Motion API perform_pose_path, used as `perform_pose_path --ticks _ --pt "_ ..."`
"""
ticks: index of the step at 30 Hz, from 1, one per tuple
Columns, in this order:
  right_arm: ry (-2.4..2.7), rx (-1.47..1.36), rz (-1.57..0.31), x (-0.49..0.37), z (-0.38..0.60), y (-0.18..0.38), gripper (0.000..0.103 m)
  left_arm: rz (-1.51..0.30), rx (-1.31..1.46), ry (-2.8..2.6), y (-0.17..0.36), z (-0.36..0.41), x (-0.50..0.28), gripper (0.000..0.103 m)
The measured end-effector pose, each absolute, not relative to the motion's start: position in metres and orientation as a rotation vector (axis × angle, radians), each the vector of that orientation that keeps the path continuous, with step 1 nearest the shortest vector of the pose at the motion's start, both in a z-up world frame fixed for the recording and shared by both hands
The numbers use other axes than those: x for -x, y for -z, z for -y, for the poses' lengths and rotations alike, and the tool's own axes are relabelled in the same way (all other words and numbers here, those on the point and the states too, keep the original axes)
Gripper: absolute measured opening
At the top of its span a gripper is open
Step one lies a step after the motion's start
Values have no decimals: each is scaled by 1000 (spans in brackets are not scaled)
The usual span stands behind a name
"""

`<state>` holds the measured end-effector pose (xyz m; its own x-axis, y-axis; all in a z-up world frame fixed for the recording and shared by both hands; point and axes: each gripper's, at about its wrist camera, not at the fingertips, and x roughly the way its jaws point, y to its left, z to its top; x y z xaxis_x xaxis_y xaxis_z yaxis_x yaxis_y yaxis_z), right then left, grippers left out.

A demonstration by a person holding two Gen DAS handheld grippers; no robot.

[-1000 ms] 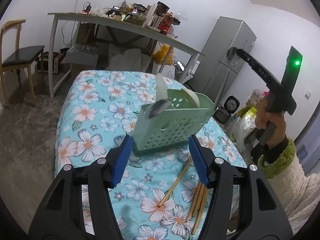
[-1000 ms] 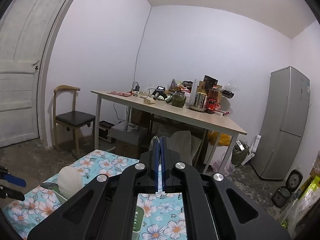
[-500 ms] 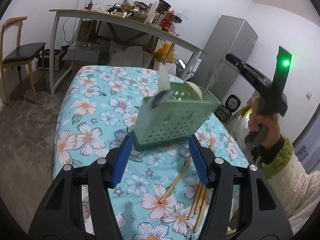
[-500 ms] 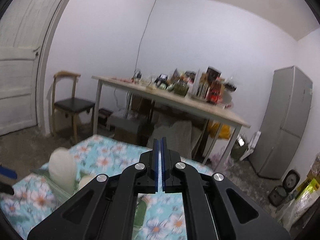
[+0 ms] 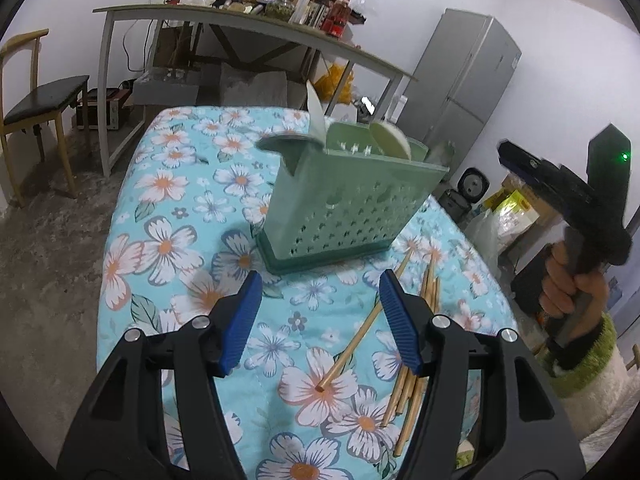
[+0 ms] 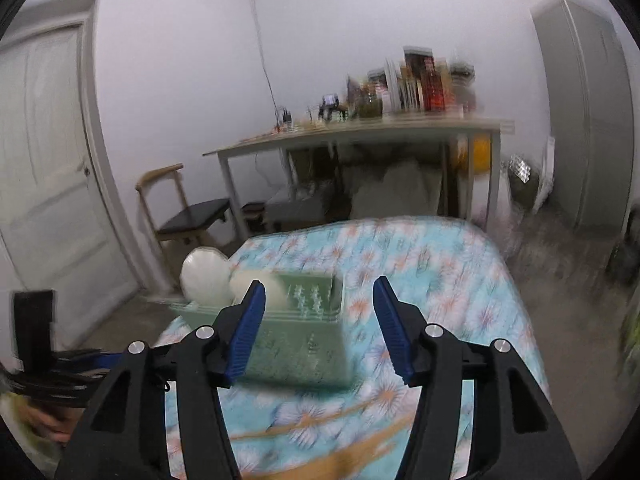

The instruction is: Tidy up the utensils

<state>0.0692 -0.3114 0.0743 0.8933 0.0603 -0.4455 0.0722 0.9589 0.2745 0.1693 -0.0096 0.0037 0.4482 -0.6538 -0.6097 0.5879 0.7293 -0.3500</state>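
A pale green perforated utensil basket (image 5: 352, 208) (image 6: 304, 344) stands on the floral tablecloth (image 5: 168, 208). White spoons (image 5: 390, 140) (image 6: 206, 280) and a white paddle (image 5: 316, 114) stick out of it. Several wooden chopsticks (image 5: 412, 384) lie loose in front of it, blurred in the right wrist view (image 6: 320, 424). One chopstick (image 5: 352, 352) lies apart, slanting. My left gripper (image 5: 320, 320) hangs open over the cloth just short of the basket, with nothing between its fingers. My right gripper (image 6: 318, 324) points at the basket from the right side, its jaws opening and empty; a hand (image 5: 568, 284) holds it.
Behind the table stand a long desk (image 5: 256, 28) loaded with bottles and clutter, a wooden chair (image 5: 36, 104) at the left and a grey fridge (image 5: 464, 80) at the right. A rice cooker (image 5: 472, 192) and bags sit on the floor. A white door (image 6: 44, 168) is at the left.
My right gripper was shut on a metal spoon above the basket; it has dropped lower, rolled and opened, and the spoon is gone from its jaws. My left gripper sank slightly.
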Motion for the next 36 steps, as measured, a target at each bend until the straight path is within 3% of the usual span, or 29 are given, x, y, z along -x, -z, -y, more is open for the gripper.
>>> perform_pose_path --ticks 14,21,26,31,36 --pt "-13 -971 -814 -34 362 65 54 -879 -43 736 27 35 -159 59" --pt "35 -1182 -843 -31 377 112 34 -916 -61 718 37 38 -161 59" --pt "36 -1255 -813 -35 384 124 27 -932 -61 713 42 40 -164 59" --pt "52 -1272 -814 -45 386 131 8 -939 -67 719 43 45 -163 59" --pt "52 -1280 -799 -40 389 130 5 -943 -71 722 44 48 -164 59"
